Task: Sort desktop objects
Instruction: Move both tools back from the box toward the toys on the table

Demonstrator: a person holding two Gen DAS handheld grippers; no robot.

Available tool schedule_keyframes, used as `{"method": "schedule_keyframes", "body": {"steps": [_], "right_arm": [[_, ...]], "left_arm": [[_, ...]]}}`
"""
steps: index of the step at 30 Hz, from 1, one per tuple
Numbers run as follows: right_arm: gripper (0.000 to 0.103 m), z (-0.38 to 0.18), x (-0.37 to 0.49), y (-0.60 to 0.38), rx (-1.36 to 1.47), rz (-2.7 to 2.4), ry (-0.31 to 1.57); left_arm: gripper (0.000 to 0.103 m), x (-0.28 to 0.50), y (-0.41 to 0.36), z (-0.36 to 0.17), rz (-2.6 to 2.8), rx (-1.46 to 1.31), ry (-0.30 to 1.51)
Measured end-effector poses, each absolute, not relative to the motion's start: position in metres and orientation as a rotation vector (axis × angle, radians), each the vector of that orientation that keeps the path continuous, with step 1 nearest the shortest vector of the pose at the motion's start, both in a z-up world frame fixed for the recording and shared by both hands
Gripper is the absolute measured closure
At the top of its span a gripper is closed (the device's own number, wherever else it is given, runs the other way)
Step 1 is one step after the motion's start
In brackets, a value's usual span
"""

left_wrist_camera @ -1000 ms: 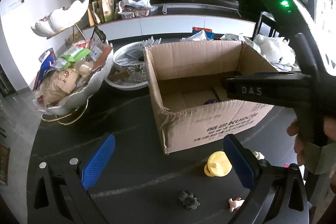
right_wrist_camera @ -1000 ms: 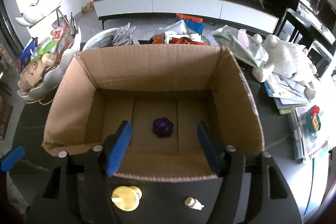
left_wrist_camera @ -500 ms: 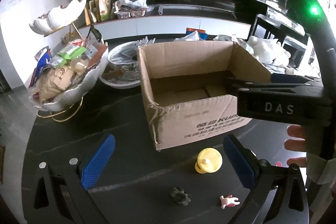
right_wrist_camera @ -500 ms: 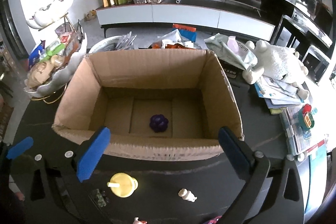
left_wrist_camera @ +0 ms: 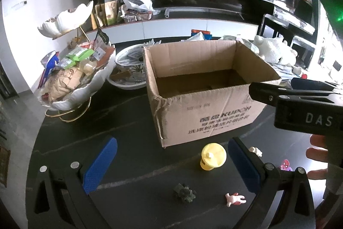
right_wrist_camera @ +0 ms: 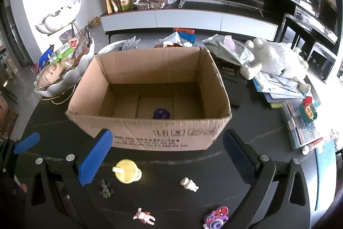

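Right gripper (right_wrist_camera: 167, 156) — wider, farther from box (right_wrist_camera: 150, 138)

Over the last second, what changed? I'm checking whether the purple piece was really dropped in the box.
The right hand-held gripper opened wide and pulled back from over the cardboard box, empty. The left hand-held gripper also drew back a little, open. The purple toy stayed on the box floor; the yellow cup and small figures stayed on the table.
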State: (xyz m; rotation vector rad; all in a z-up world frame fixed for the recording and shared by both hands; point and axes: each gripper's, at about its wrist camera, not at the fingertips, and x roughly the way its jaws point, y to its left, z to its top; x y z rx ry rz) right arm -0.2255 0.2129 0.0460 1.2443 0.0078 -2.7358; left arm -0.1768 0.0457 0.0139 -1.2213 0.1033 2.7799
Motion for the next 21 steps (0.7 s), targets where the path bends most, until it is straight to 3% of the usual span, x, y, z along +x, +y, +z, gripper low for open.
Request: {"method": "schedule_keyframes", "body": {"steps": [21], "right_arm": [[0.001, 0.045, -0.164, 0.238, 1.218, -2.752, -0.053]], "left_arm": [[0.001, -0.133, 0.05, 0.009, 2.752, -1.238, 0.112]]}}
